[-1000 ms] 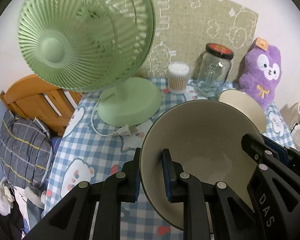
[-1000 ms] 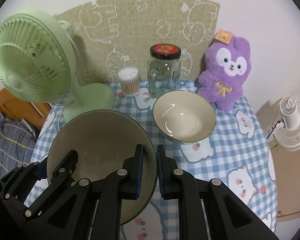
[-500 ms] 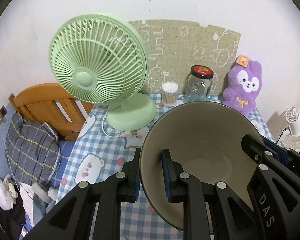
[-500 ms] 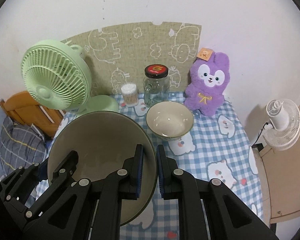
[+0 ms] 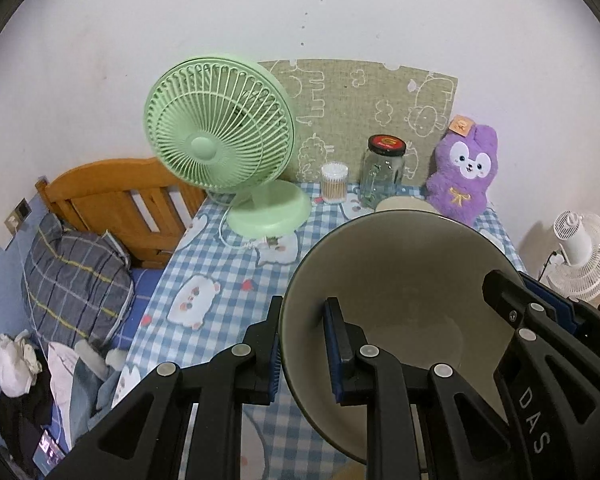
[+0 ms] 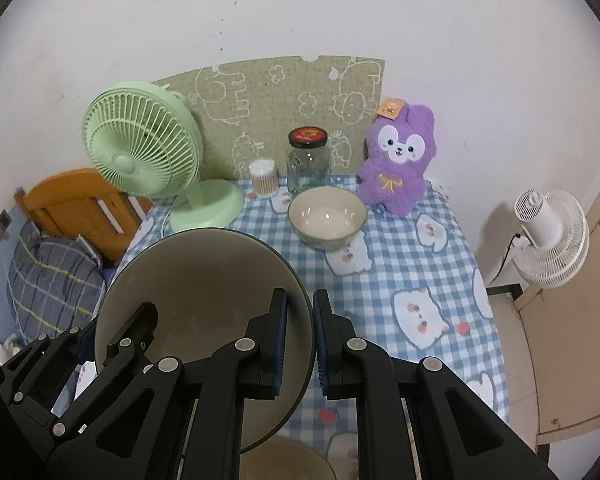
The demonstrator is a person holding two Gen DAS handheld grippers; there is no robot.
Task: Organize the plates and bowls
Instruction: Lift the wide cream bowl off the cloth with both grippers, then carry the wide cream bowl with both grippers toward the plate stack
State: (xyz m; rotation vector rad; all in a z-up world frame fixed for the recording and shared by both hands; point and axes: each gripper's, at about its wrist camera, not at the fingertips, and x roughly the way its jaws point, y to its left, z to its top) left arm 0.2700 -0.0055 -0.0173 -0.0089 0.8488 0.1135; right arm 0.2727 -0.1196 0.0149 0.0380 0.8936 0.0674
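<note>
Nearest the cameras, the big bowl (image 5: pixel 400 304) hangs in the air between both tongs: the left gripper (image 5: pixel 302 354) is clamped narrow on one side of its rim, the right gripper (image 6: pixel 300 344) on the opposite side. Over the last second the pair has carried it up and back from the table (image 6: pixel 428 280), so the fan (image 5: pixel 220 136) and the far-edge clutter now look smaller and more of the wall shows. By my reading, the bowl is in transit, not yet set down. Just below it, at the table's near edge, a tan rim (image 6: pixel 284 460) shows, perhaps another dish. Farther off, the small bowl (image 6: pixel 327 216) sits toward the far edge. The letters "DAS" show on the right gripper's body in the left view; the jar (image 6: pixel 308 160) lid's print and the purple rabbit toy's (image 6: pixel 396 160) tag are unreadable.
</note>
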